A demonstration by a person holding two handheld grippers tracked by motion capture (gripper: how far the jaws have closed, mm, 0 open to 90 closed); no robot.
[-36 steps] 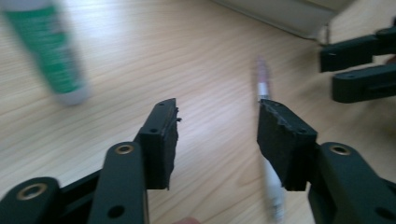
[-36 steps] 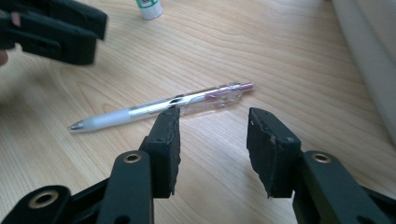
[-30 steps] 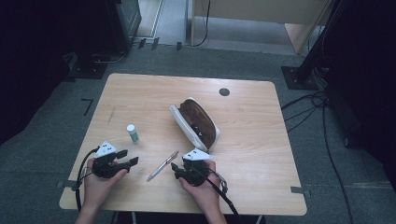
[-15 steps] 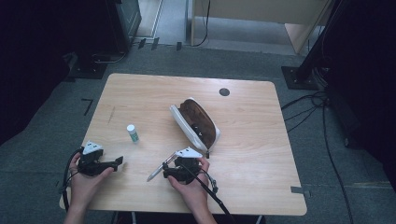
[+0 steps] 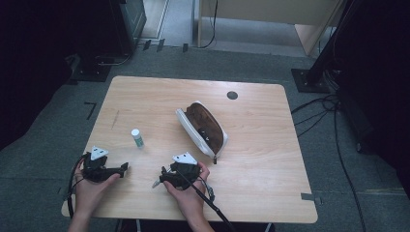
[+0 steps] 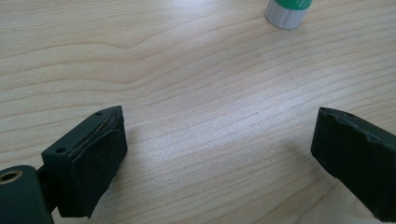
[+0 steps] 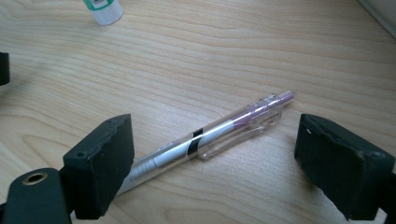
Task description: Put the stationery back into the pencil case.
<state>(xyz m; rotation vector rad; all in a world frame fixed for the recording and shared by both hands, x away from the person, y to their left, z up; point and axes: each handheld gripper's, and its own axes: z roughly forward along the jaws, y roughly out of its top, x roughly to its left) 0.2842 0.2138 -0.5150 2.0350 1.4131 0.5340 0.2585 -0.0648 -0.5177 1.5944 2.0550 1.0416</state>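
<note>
At the table's near left edge, your left gripper (image 5: pixel 124 167) hovers low with jaws just opened wide over bare wood, the glue stick (image 5: pixel 138 138) beyond it. Right of that, your right gripper (image 7: pixel 212 154) has also just opened; the pen (image 7: pixel 205 139) lies between its pads, seemingly untouched. The pencil case (image 5: pixel 205 128) sits open farther right.
</note>
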